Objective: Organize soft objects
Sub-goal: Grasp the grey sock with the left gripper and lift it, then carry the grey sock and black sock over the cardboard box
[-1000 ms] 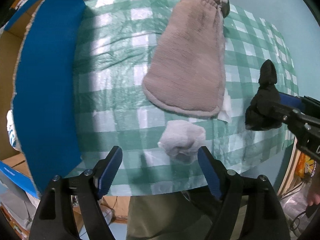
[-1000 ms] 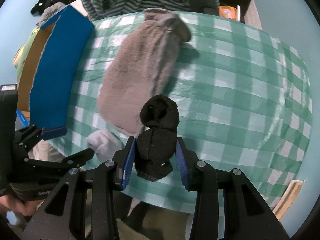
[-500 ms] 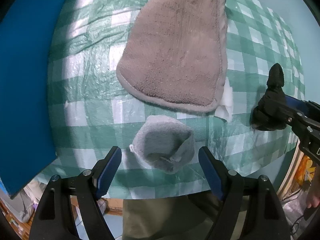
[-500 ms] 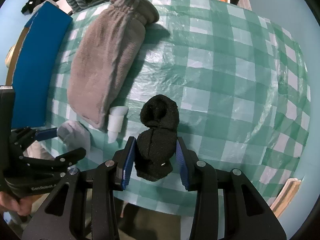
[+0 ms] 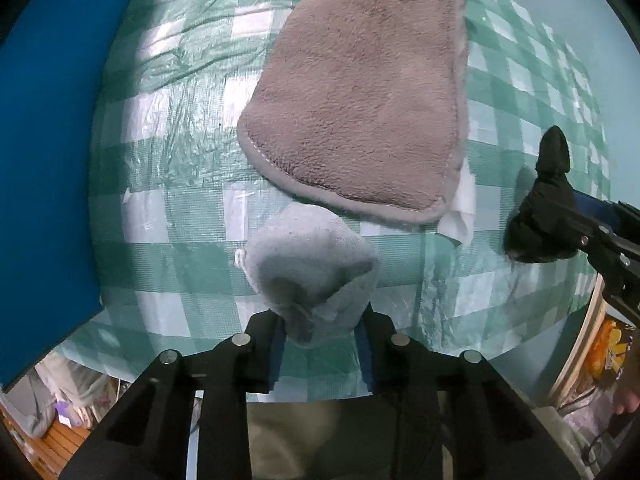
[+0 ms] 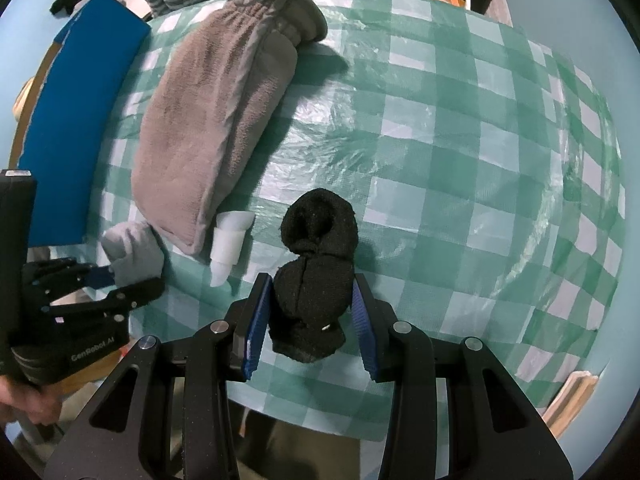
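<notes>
Left gripper (image 5: 320, 330) is closing on the grey sock (image 5: 310, 268), just below the big mitten (image 5: 360, 92). Right gripper (image 6: 306, 304) clamps the black sock (image 6: 314, 276), right of that mitten. Squeeze deep before lifting, I'd say.

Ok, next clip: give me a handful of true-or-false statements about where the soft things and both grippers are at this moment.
1. The right gripper holds a rolled black sock. True.
2. The left gripper hangs empty, away from any cloth. False: its fingers are closing on a light grey sock, which sits between them.
3. The big grey-brown mitt lies flat on the green checked tablecloth. True.
4. A white tag pokes out at the mitt's cuff end. False: it sticks out at the rounded closed end, near the grippers.
5. The black sock lies on top of the mitt. False: it is apart from it, beside the white tag.
</notes>
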A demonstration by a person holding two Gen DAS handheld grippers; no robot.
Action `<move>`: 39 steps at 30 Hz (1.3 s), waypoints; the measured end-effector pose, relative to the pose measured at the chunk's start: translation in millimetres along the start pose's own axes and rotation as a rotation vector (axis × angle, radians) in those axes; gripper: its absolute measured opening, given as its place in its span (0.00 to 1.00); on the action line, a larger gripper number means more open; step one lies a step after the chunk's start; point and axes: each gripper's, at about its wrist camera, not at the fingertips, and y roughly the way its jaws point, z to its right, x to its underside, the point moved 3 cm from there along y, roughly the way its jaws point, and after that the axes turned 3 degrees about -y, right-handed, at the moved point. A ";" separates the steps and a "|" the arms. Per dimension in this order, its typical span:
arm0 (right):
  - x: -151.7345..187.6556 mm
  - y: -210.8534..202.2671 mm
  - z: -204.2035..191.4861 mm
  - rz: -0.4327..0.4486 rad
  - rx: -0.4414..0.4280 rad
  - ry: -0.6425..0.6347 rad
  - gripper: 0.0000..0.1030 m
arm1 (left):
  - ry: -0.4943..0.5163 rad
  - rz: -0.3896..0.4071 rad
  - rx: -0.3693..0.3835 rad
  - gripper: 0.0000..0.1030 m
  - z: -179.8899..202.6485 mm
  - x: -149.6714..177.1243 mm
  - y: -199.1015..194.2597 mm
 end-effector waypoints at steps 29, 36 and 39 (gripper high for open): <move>-28.2 -83.7 -43.1 0.155 -0.002 -0.078 0.38 | 0.079 0.227 -0.046 0.26 -15.0 -2.1 -130.7; -39.4 -100.3 -63.0 0.196 -0.012 -0.105 0.38 | 0.074 0.266 -0.057 0.26 -24.9 -12.1 -154.6; -45.2 -104.5 -73.4 0.209 -0.019 -0.116 0.38 | 0.067 0.280 -0.057 0.26 -31.3 -13.3 -162.3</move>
